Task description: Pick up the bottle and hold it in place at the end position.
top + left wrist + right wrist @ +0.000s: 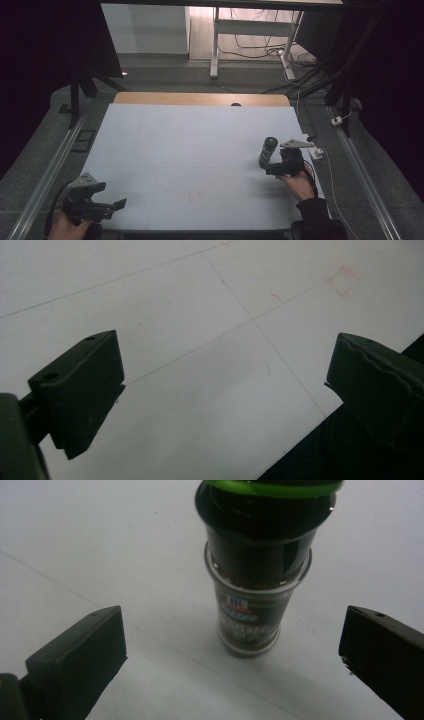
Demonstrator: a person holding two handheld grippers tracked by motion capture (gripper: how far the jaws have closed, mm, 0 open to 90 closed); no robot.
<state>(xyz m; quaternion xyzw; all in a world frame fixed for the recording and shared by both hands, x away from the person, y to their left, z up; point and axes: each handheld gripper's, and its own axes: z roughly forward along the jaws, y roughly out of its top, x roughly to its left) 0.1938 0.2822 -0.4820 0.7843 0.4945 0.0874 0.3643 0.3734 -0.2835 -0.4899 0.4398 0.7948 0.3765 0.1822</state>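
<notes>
A spice jar with a dark cap, a green ring and a printed label stands upright on the white table, at its right side. My right gripper sits just behind the jar, open, its jaws spread wide to either side without touching it; in the right gripper view the spice jar stands a little ahead of the jaws. My left gripper hovers at the table's near left corner, open, with nothing between its jaws. In the left gripper view, bare white tabletop lies under them.
A faint red square mark is drawn on the table near its front edge. A white plug block and cable lie off the right edge. A desk frame with cables stands on the floor beyond the table.
</notes>
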